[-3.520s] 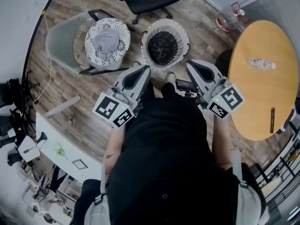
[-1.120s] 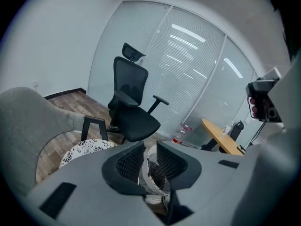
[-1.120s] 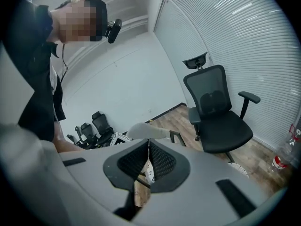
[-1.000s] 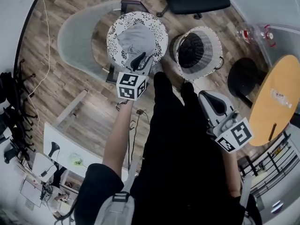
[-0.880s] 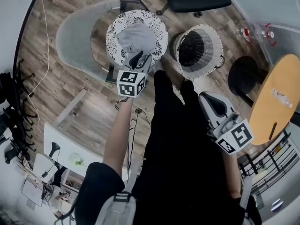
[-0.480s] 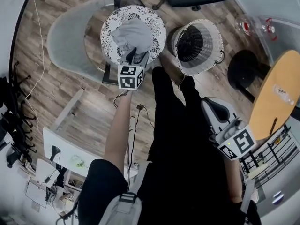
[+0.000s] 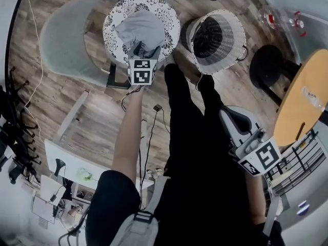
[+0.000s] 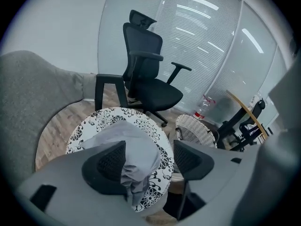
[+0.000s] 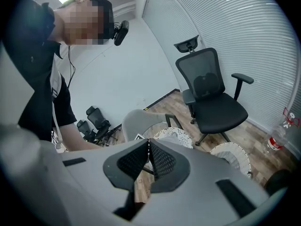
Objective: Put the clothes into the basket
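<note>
A grey garment (image 7: 142,28) lies heaped in a black-and-white patterned basket (image 7: 111,22) that rests on a grey armchair. My left gripper (image 7: 145,50) reaches down into that basket at its near rim. Its jaws are opening. In the left gripper view the garment (image 8: 137,149) rises between the jaws of the left gripper (image 8: 149,143), against the left one, with a gap to the right one. A white wicker basket (image 7: 231,31) stands on the floor to the right. My right gripper (image 7: 229,115) hangs low by the person's leg; in its own view the right gripper (image 9: 148,140) is shut on nothing.
The grey armchair (image 7: 61,40) fills the left. A black office chair (image 8: 150,86) stands behind the baskets. A round wooden table (image 7: 302,101) with a bottle on it is at the right edge. A cable (image 7: 148,132) trails over the wooden floor. The person's dark legs run between the grippers.
My left gripper has sunk towards the patterned basket and its jaws have spread over the grey garment. The right gripper has dropped a little by the person's side.
</note>
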Motion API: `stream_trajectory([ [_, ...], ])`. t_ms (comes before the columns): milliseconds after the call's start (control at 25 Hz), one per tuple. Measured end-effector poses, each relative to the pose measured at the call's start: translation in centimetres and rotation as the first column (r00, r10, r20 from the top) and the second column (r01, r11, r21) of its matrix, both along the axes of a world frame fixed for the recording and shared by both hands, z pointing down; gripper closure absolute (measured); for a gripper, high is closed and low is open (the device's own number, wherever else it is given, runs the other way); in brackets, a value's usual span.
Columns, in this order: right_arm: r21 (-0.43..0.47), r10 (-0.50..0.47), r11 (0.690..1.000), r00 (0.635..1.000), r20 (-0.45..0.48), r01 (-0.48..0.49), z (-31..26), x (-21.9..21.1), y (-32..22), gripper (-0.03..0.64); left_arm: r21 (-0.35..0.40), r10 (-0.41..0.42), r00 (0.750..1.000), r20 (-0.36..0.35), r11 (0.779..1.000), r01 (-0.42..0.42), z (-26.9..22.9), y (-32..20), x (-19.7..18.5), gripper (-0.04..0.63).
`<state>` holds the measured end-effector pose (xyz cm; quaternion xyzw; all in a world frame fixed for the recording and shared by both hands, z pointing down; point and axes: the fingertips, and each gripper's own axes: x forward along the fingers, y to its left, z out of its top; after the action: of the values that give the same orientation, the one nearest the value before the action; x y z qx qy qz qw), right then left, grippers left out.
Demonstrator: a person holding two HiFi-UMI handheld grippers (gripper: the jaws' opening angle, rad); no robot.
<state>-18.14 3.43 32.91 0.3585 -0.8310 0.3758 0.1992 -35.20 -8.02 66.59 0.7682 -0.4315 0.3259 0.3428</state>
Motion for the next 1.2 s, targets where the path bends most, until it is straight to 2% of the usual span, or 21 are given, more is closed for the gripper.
stream_trajectory([
  [320,-0.032,0.021,0.999,1.000,-0.003,-0.021,1.3,0.2,0.7,0.599,-0.008,0.031,0.995,0.097,0.999,-0.031,4.1,-0.7,-0.9,0.241],
  [560,-0.062,0.043,0.997,0.999,-0.008,-0.044,2.2,0.2,1.2,0.598,-0.033,0.025,0.991,0.128,0.999,-0.021,6.9,-1.6,-1.5,0.206],
  [720,-0.074,0.057,0.996,0.998,-0.007,-0.057,2.7,0.3,1.4,0.599,-0.078,0.004,0.992,0.124,0.997,0.006,9.2,-1.9,-1.7,0.174],
  [840,-0.084,0.072,0.994,0.997,-0.007,-0.072,2.9,0.6,1.7,0.599,-0.107,-0.016,0.991,0.131,0.994,0.030,10.4,-2.1,-1.8,0.170],
  [1200,-0.121,0.098,0.988,0.995,-0.018,-0.099,3.9,1.1,2.9,0.598,-0.132,-0.058,0.986,0.155,0.988,0.078,13.3,-1.7,-1.9,0.172],
])
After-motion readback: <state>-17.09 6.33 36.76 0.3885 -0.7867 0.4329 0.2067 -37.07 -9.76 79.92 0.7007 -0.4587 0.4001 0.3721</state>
